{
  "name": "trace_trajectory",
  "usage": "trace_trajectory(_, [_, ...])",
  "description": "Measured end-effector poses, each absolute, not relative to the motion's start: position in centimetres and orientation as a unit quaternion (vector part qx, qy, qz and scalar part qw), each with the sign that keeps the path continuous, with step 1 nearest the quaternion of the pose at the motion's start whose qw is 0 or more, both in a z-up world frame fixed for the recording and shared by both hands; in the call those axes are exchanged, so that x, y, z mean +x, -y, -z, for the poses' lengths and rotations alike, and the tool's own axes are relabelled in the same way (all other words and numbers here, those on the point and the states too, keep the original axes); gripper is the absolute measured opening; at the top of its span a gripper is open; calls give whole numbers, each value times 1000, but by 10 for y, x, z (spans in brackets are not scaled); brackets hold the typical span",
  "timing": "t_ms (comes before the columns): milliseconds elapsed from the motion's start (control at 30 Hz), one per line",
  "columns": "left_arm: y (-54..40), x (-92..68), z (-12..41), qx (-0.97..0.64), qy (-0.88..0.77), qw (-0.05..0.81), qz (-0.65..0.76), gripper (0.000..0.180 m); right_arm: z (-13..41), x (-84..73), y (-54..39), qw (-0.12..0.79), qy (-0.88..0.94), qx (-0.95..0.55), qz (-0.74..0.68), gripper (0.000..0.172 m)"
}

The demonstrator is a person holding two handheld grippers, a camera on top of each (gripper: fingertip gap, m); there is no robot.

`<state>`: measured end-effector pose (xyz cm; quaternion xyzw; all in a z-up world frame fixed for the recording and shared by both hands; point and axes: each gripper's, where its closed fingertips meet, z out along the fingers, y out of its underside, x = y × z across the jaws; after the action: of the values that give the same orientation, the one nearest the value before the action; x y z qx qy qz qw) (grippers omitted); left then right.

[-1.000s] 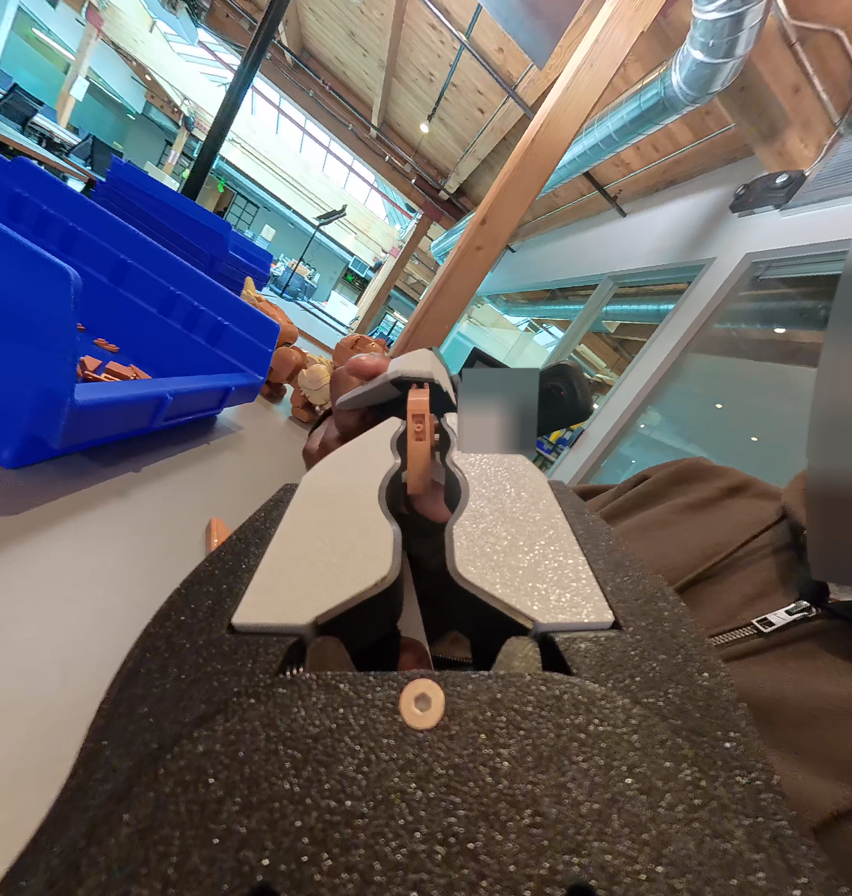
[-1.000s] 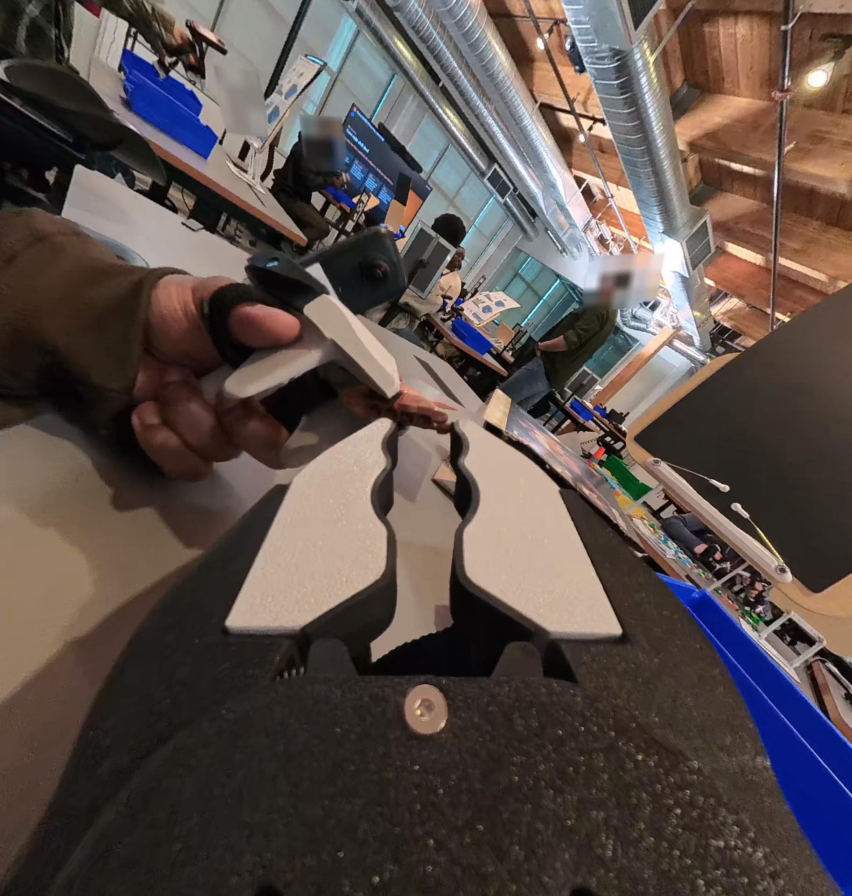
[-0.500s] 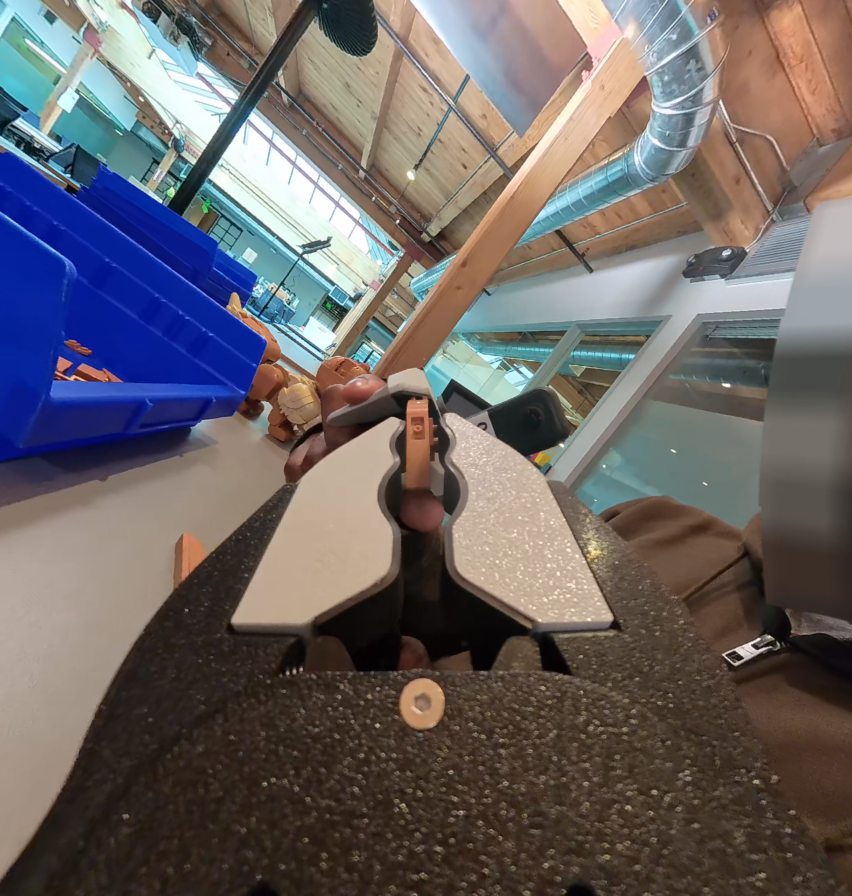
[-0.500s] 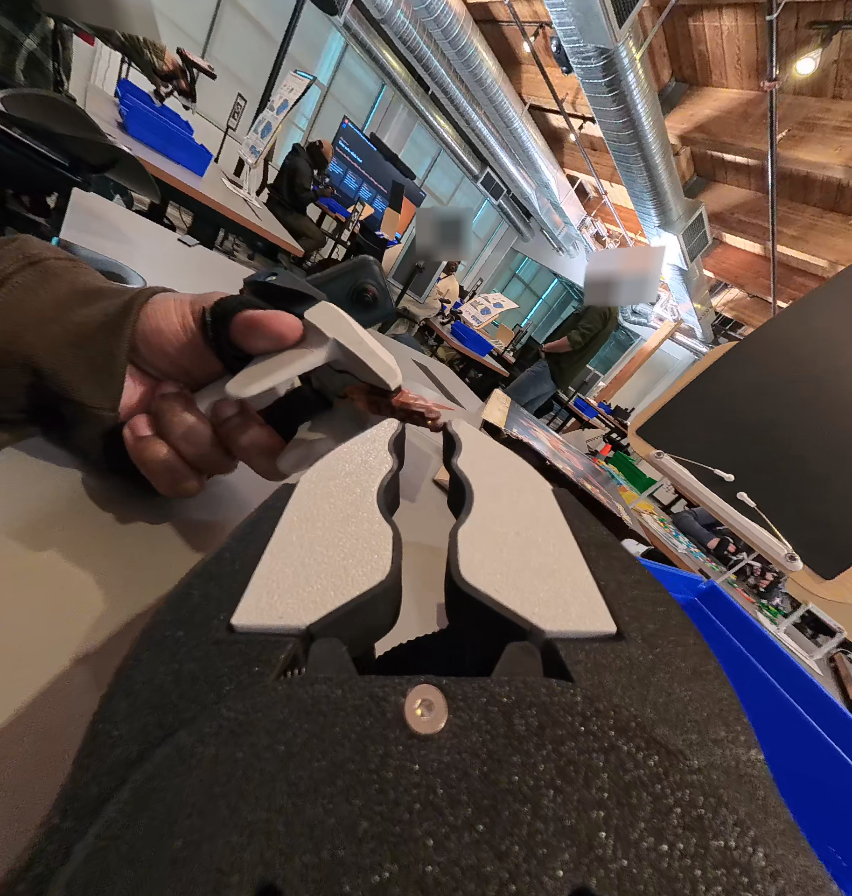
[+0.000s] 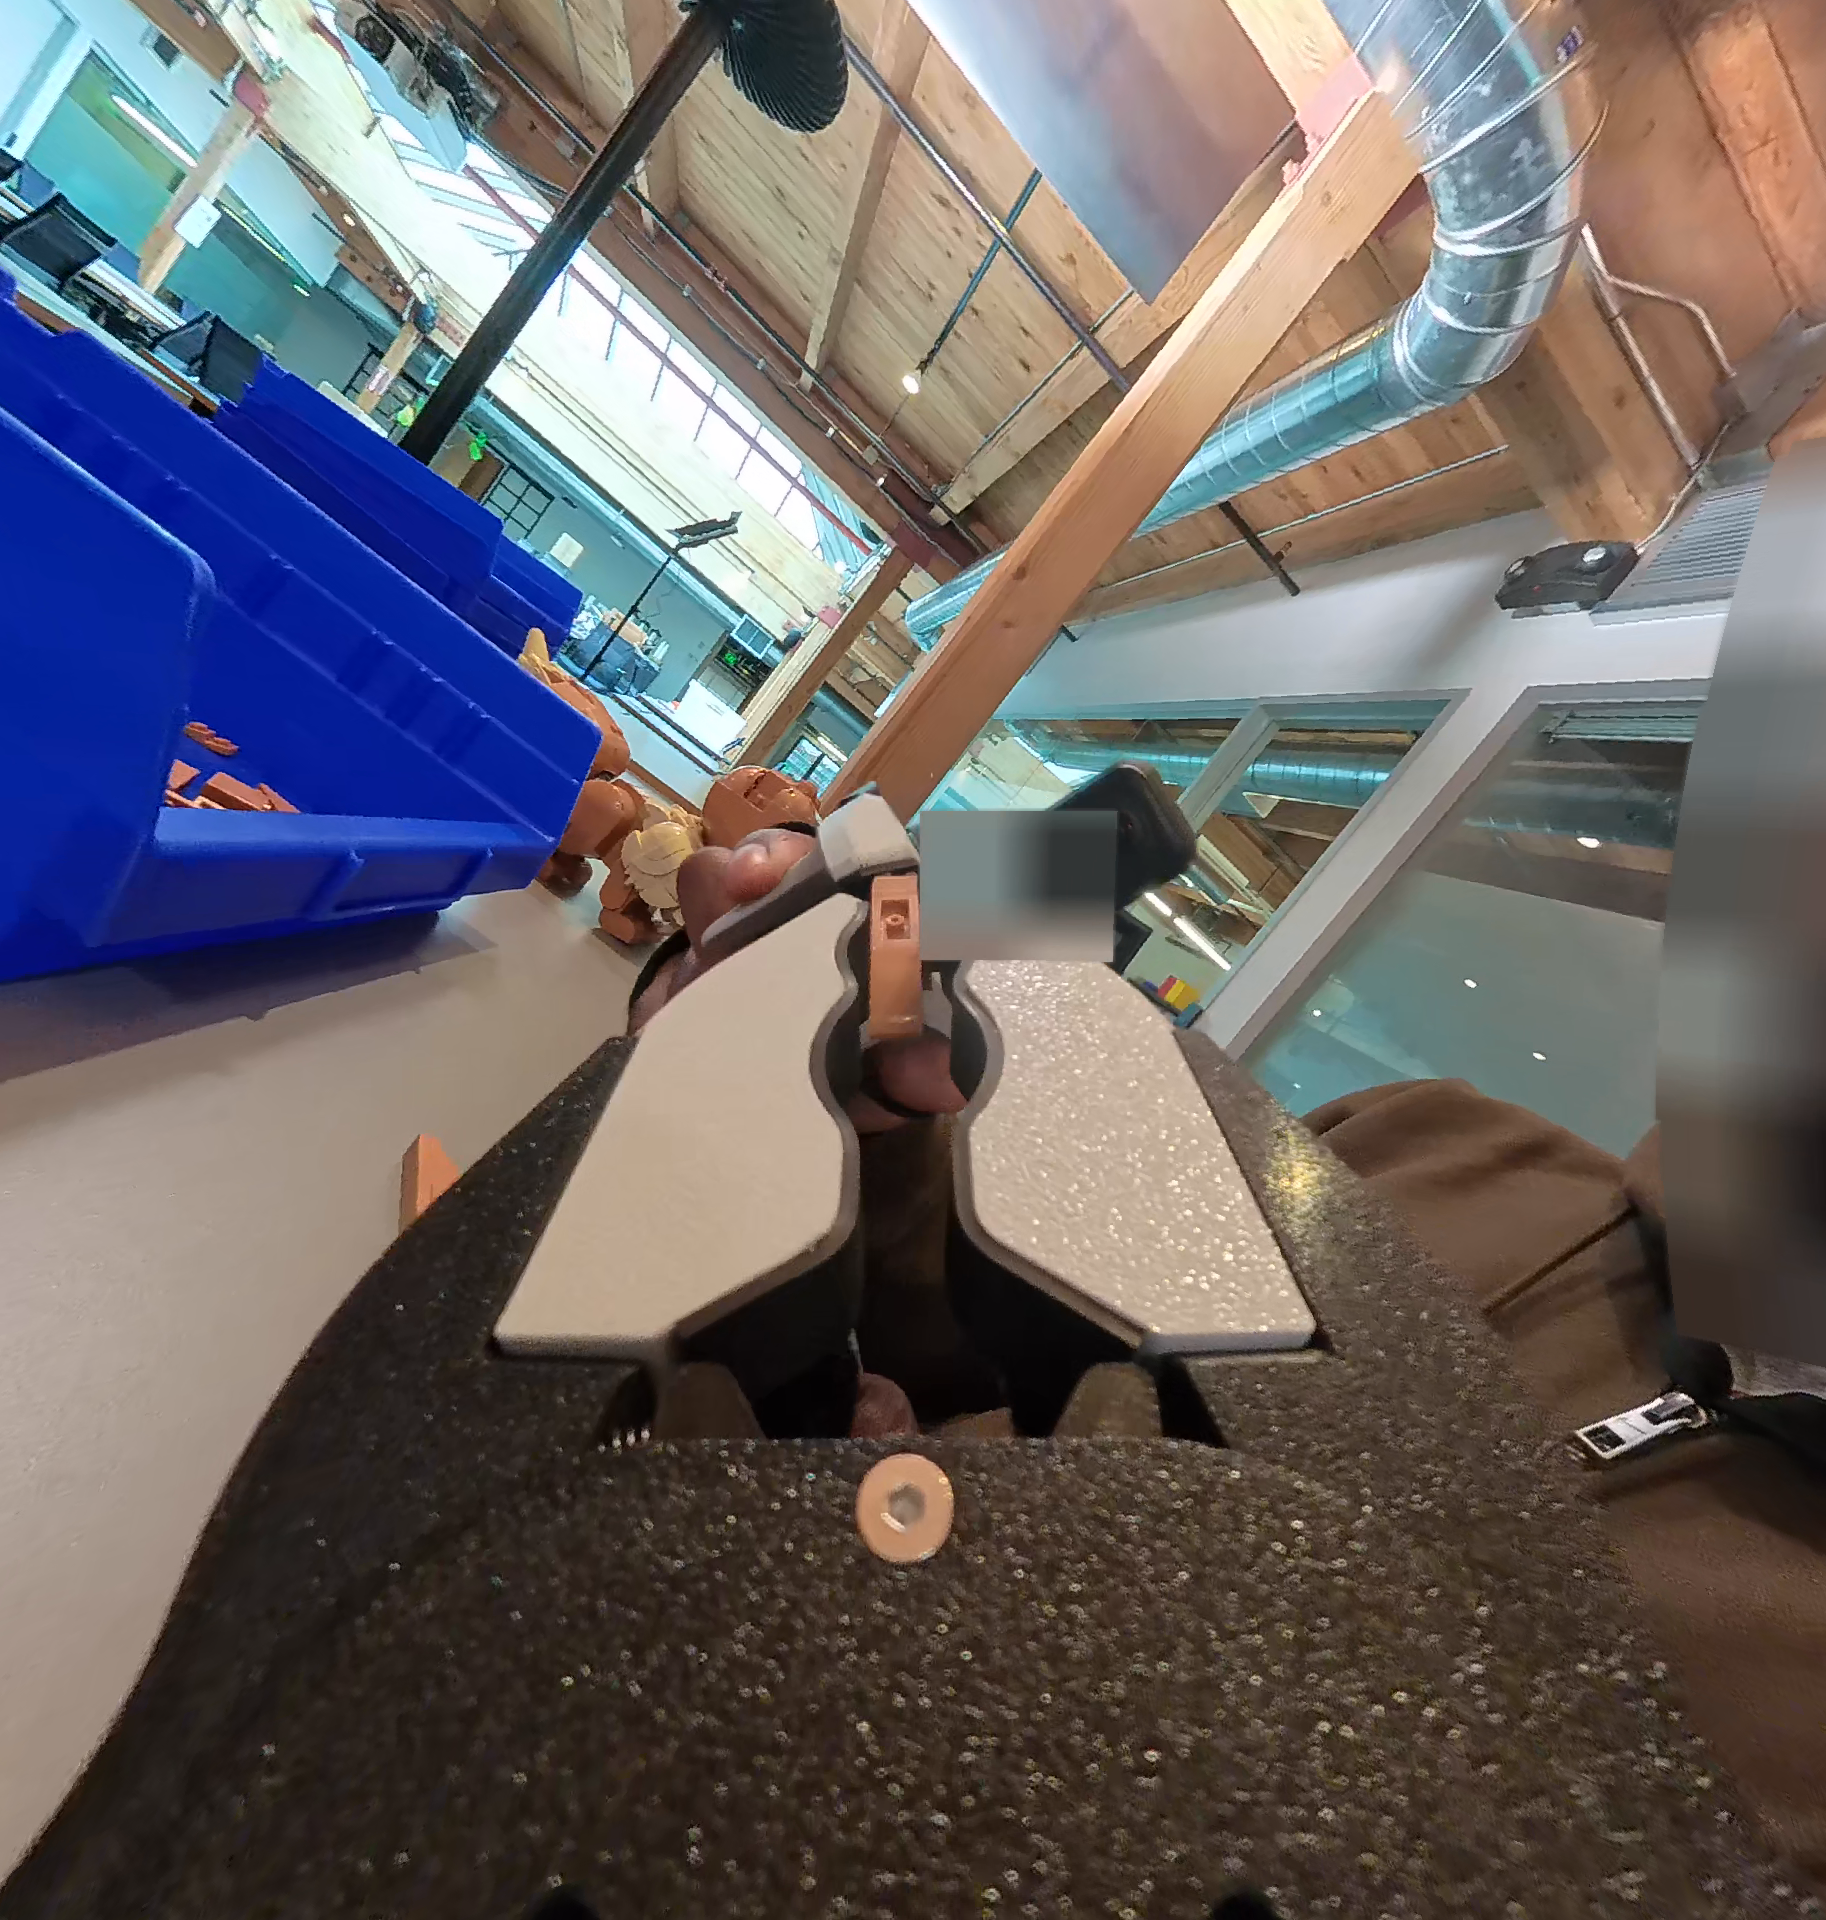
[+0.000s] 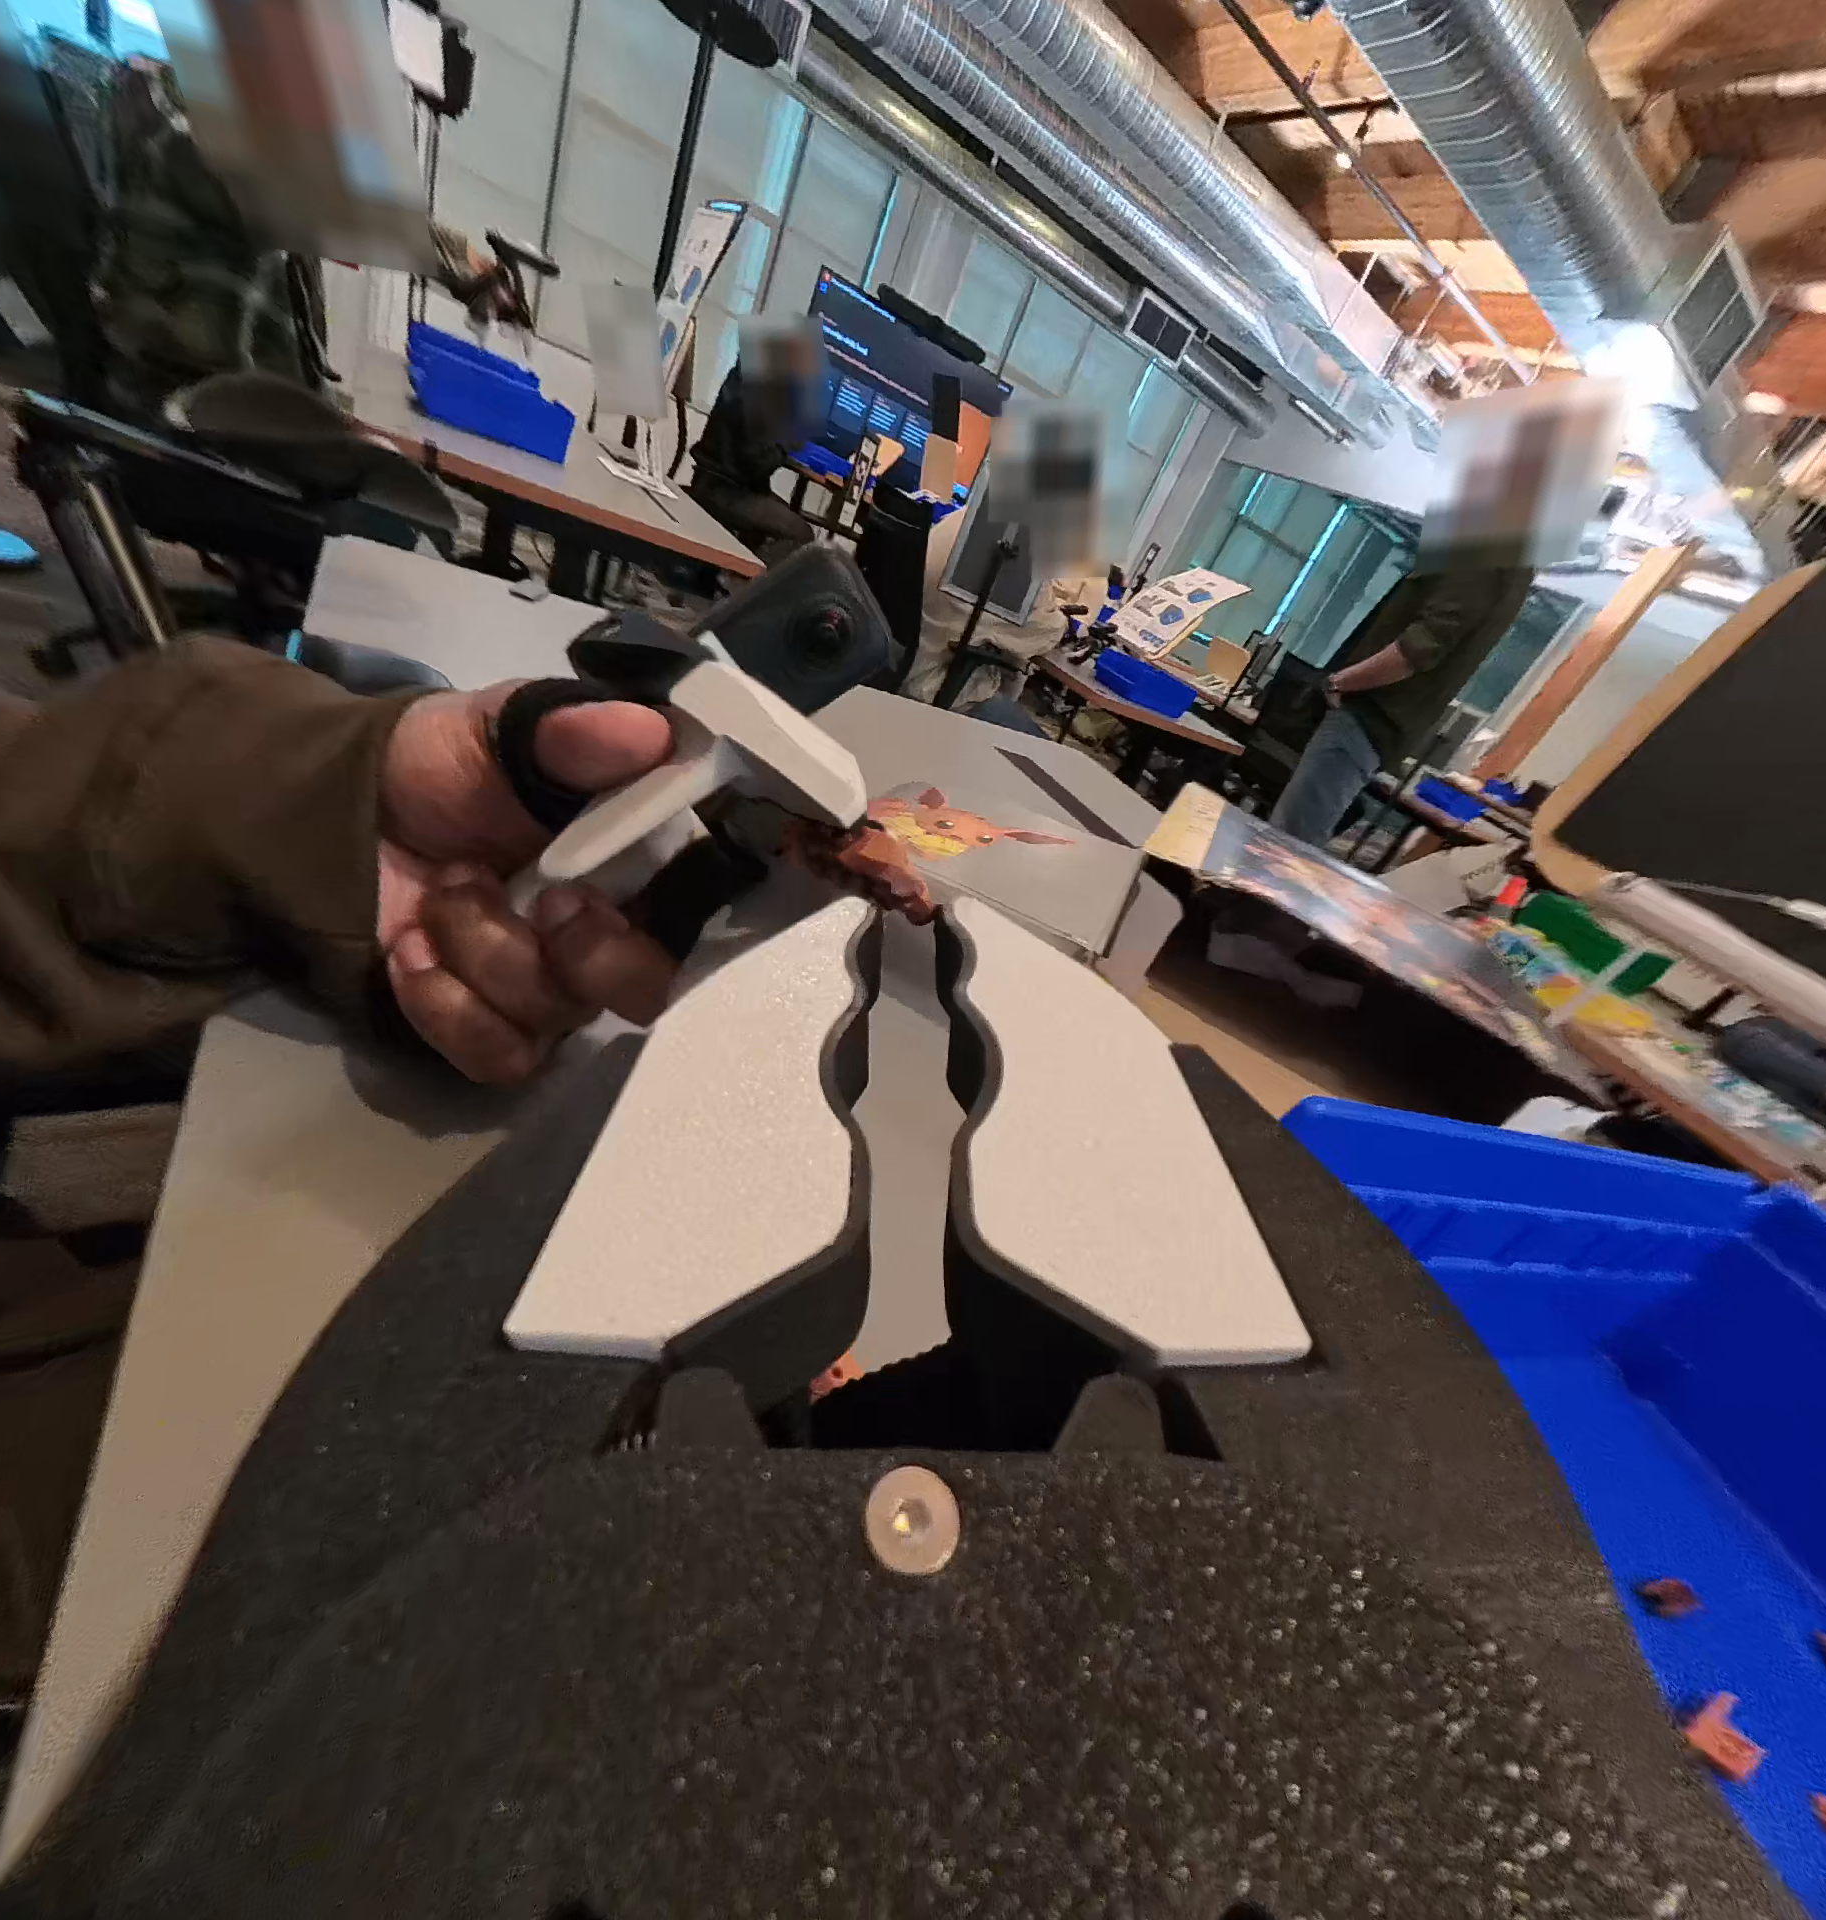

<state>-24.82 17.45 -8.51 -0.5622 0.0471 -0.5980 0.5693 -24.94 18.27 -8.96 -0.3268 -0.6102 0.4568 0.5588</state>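
A tan-brown brick piece stands upright between the tips of the left gripper, which is clenched on it, both pads against its sides. In the right wrist view the same piece juts from the left gripper and hangs just above the tips of the right gripper, whose jaws stand narrowly apart; whether their tips touch the piece is hard to judge through the blur. A hand grips the left tool.

At 9 o'clock of the piece a blue bin holds loose brown pieces; a brown and cream brick figure stands at its near corner. The grey table lies open toward 8 o'clock, one small brown piece upright on it. A second blue bin sits at 4 o'clock of the right gripper.

Compared with a second ago, the right jaws have narrowed and the piece sits closer to their tips.
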Motion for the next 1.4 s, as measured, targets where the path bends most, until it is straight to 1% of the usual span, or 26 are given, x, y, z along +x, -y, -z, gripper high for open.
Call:
trace_trajectory(200, [-172,-245,86,-566,-56,560,603,12,87,-244,-179,605,626,-276,-408,11])
trace_trajectory(300, [-173,-244,87,-568,-52,553,607,12,88,-244,-180,603,629,-279,-404,10])
trace_trajectory(400, [-178,-247,89,-575,-37,561,595,12,93,-247,-184,576,632,-309,-416,9])
trace_trajectory(533, [-181,-250,88,-582,-39,587,561,15,95,-249,-190,517,610,-370,-472,7])
trace_trajectory(767, [-181,-251,88,-592,-54,611,523,19,95,-248,-201,371,527,-473,-602,7])
trace_trajectory(933, [-182,-252,89,-616,-88,647,441,25,99,-246,-199,260,483,-507,-665,7])
trace_trajectory(1000, [-183,-252,91,-627,-107,661,398,26,101,-245,-197,230,474,-511,-679,7])
trace_trajectory(1167, [-183,-255,91,-637,-137,687,323,29,104,-245,-197,223,479,-518,-672,7])
trace_trajectory(1400, [-183,-251,96,-648,-153,680,308,30,102,-243,-183,265,537,-489,-635,7])
